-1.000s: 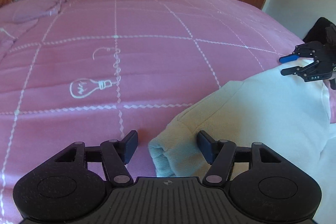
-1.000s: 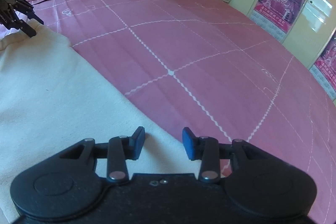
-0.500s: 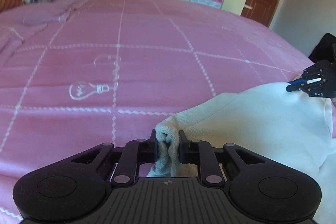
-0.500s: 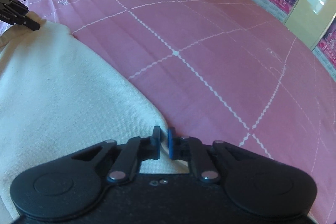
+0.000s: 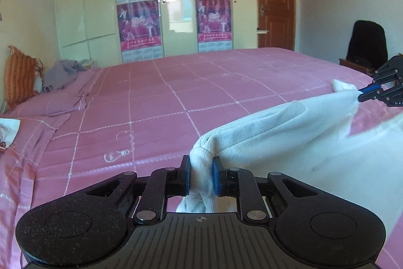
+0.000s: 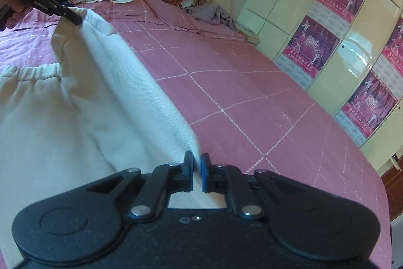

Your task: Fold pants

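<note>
The near end of the pants runs under each tool body and out of frame, so their full outline cannot be made out. They are cream, coarse-woven cloth; a gathered elastic waistband shows at the left in the right wrist view. One long edge is lifted off the pink bed and stretched between the two tools, while the rest lies on the cover. The left tool is clenched on a bunched fold — fabric fills the gap between its fingers. The right tool is clamped on a thin edge of the same cloth.
</note>
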